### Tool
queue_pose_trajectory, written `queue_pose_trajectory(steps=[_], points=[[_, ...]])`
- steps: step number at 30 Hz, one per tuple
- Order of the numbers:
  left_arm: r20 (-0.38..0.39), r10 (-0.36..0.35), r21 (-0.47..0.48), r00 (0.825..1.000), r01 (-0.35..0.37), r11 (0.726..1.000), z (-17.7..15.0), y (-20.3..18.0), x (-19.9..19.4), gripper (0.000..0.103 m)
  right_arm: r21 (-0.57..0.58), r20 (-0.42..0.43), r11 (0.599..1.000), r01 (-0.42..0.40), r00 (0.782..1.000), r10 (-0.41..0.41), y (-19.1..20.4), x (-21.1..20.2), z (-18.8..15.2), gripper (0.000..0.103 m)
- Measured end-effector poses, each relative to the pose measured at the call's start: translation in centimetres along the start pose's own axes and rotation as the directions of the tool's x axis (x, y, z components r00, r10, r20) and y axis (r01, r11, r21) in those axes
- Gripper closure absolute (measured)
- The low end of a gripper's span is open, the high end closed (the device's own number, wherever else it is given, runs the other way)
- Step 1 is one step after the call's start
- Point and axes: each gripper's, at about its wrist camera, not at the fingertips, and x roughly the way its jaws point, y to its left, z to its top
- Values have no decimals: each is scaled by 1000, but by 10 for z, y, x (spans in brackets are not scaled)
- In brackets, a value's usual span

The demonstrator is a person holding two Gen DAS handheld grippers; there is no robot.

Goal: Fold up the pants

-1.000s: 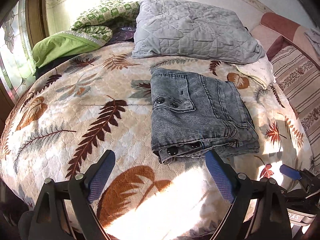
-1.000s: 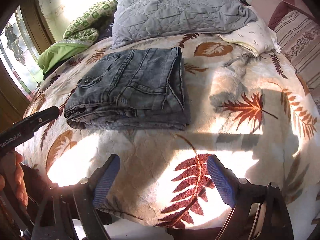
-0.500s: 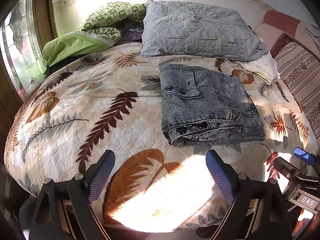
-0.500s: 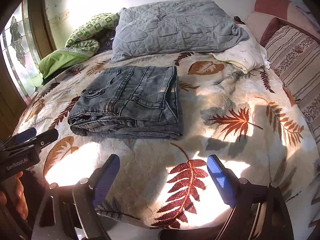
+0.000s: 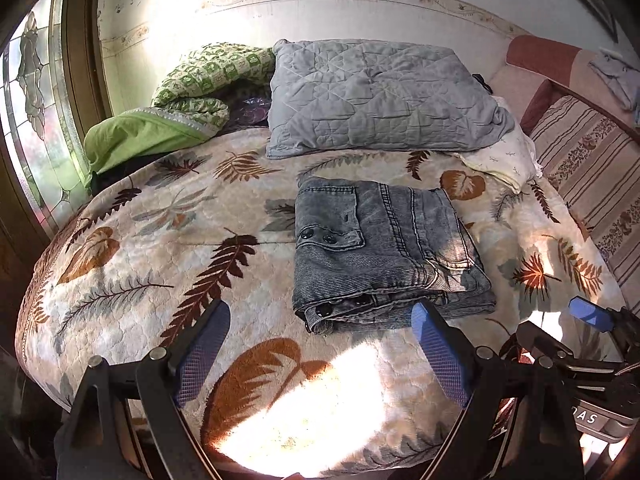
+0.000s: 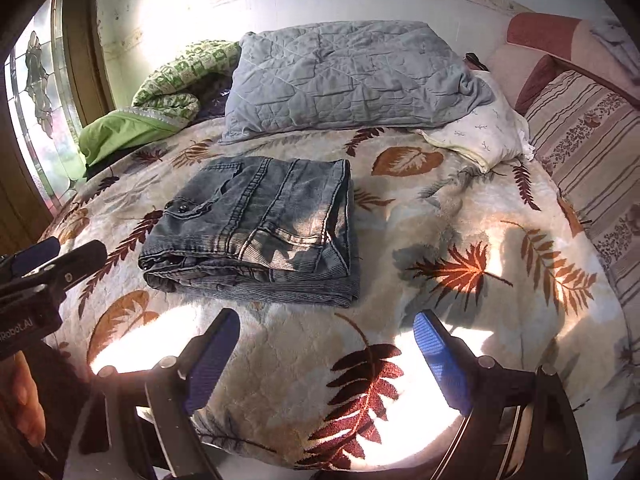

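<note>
Plush fleece bedspread [image 5: 168, 248], cream ground with rust, brown and grey leaf and fern prints; covers the whole bed. Hard sunlight falls in patches across the near edge and on the white wall [image 5: 180, 12] behind.

Pants [image 5: 384, 252]: grey-washed denim, folded into a compact rectangle, lying flat on the bedspread near its middle. Snap-button pocket flap faces up; stacked folded edges face the cameras. Nothing touching them. Same bundle in the right wrist view [image 6: 264, 228], left of centre.

Left gripper [image 5: 320, 354]: blue-padded jaws spread wide, empty, hanging over the near edge of the bed, short of the pants. Right gripper [image 6: 326, 360]: likewise wide and empty, above a dark red fern print, pants off to its left. Each tool shows at the margin of the other's view; part of a hand [image 6: 24, 404] is visible at the lower left of the right wrist view.

Head of bed: grey quilted pillow [image 5: 376, 96] against the wall, a cream patterned pillow [image 5: 504, 160] tucked under its right corner, green patterned bedding [image 5: 180, 104] bunched to the left. Striped pink-and-brown cushion [image 5: 592, 168] along the right side. Leaded stained-glass window [image 5: 36, 120] in a wooden frame at far left. Floral border strip runs along the wall.
</note>
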Motion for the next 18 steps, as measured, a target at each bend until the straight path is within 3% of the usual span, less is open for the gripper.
queue_pose_trajectory(steps=[18], points=[[-27,-4,-16,1000,3,1000,-2,4,10,11,-33,-2,999,5,1000,-5,10,-1,2,12]])
